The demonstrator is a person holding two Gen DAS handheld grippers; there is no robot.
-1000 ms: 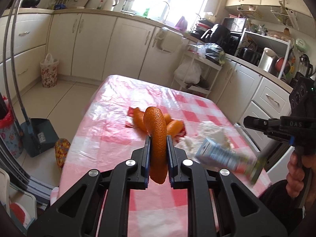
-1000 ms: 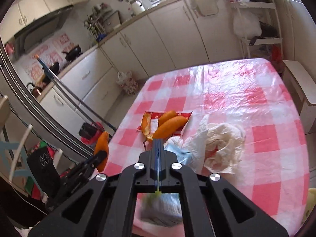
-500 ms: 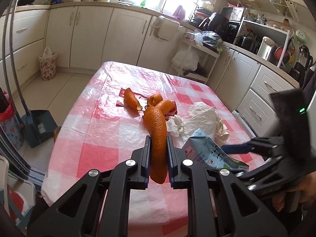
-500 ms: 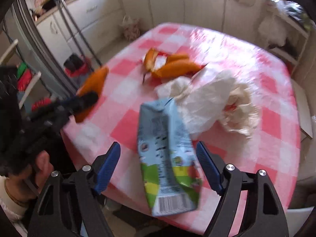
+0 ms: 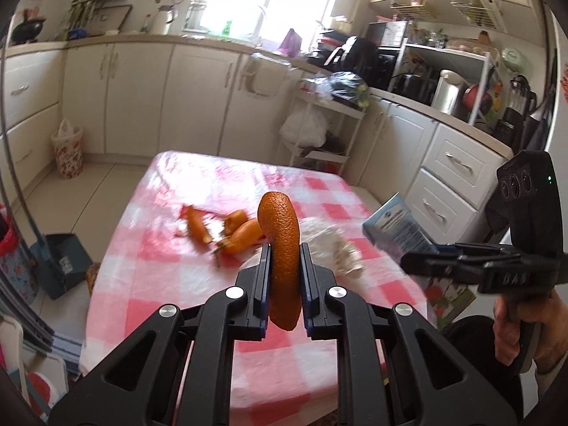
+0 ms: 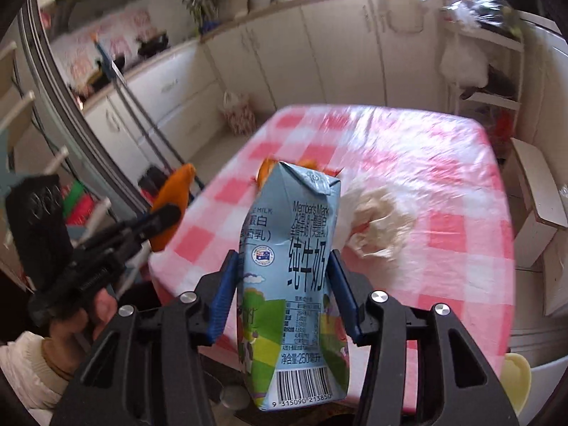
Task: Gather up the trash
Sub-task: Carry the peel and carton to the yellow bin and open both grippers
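My left gripper (image 5: 283,252) is shut on a curved strip of orange peel (image 5: 281,248) and holds it above the near end of the pink checked table (image 5: 170,277). My right gripper (image 6: 284,266) is shut on a light blue milk carton (image 6: 294,259), held upright above the table's near edge; the carton also shows in the left wrist view (image 5: 397,225). More orange peel pieces (image 5: 227,229) and crumpled white tissue (image 5: 337,245) lie on the table. The tissue shows in the right wrist view too (image 6: 380,223).
White kitchen cabinets (image 5: 142,92) line the far wall and right side. A floral bin (image 5: 67,152) stands on the floor at the left, a blue dustpan (image 5: 60,266) beside the table, and a wire rack with bags (image 5: 316,120) behind it.
The right gripper closed on the milk carton and lifted it off the table, up and to the right. The left gripper kept hold of the orange peel and tilted up slightly.
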